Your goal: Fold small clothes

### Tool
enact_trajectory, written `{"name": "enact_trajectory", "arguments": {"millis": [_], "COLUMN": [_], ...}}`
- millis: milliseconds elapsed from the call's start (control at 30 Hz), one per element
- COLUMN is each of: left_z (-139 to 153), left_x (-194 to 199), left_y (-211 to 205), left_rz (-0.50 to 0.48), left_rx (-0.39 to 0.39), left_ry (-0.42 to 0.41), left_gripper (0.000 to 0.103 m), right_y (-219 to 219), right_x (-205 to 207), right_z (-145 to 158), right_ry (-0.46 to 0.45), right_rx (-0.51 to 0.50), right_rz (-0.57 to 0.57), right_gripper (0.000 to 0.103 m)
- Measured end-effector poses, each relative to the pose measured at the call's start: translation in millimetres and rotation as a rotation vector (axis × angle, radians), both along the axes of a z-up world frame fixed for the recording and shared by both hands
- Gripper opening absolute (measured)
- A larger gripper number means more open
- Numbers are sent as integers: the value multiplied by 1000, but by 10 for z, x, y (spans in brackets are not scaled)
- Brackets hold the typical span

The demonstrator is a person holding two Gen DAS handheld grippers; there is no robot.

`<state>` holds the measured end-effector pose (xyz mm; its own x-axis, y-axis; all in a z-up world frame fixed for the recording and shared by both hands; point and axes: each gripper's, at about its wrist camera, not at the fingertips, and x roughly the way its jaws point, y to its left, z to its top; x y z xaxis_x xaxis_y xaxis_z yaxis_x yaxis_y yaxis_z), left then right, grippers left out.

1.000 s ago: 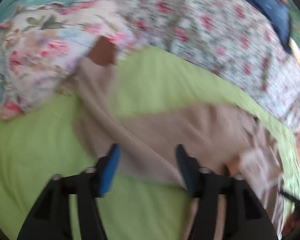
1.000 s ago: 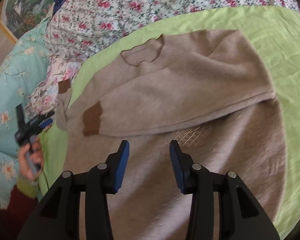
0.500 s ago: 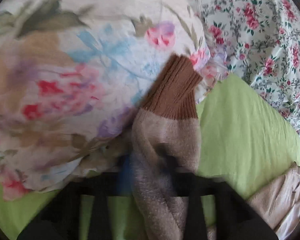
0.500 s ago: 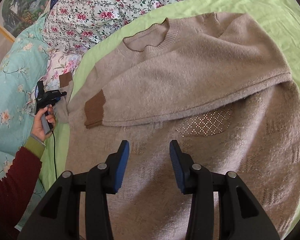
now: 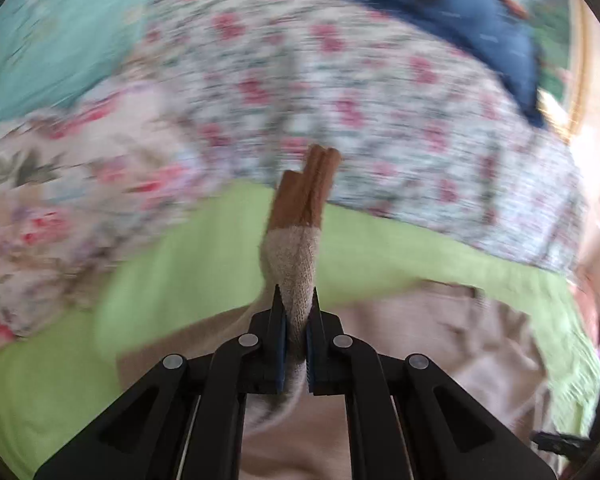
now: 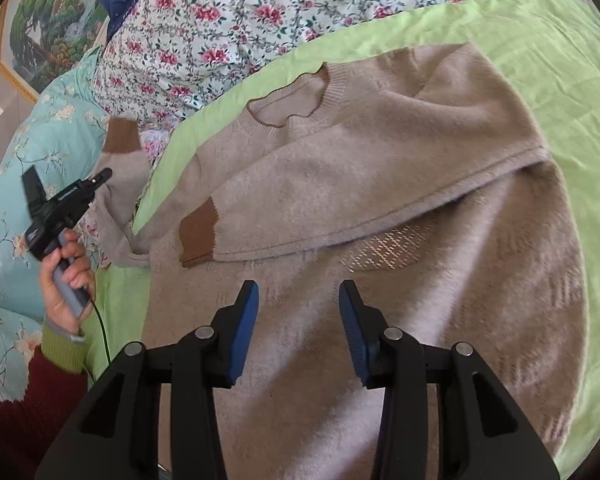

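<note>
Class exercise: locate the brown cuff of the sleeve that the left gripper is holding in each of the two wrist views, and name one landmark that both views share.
Left wrist view: the brown cuff stands up at centre, above the shut left gripper.
Right wrist view: the same cuff is at the left, above the hand-held gripper.
Shared landmark: the green sheet.

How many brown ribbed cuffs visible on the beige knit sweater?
2. One brown ribbed cuff lies folded across the beige knit sweater; the other, off the sweater's left side, is on the sleeve pinched by the left gripper.
</note>
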<state>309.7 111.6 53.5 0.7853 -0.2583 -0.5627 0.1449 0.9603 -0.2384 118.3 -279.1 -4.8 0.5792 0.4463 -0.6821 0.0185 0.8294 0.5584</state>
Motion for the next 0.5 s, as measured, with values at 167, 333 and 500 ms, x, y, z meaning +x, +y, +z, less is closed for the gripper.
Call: {"name": "enact_trajectory", "arguments": {"millis": [167, 333, 500], "left_z": [65, -175, -568], "left_x": [-288, -426, -430], "left_y": [-897, -1831, -2382], "left_rz": [-195, -345, -400], "left_rx": [-15, 29, 51], "left_ry": [-30, -4, 48], "left_gripper": [6, 6, 6], "right_y": [-172, -342, -416], "right_x": [-126, -201, -190], "right_z": [-5, -11, -39], "right_ry": [-3, -9, -6], "right_rx": [11, 22, 29], "right_rz": [-48, -94, -108], "right_gripper": [43, 43, 43]}}
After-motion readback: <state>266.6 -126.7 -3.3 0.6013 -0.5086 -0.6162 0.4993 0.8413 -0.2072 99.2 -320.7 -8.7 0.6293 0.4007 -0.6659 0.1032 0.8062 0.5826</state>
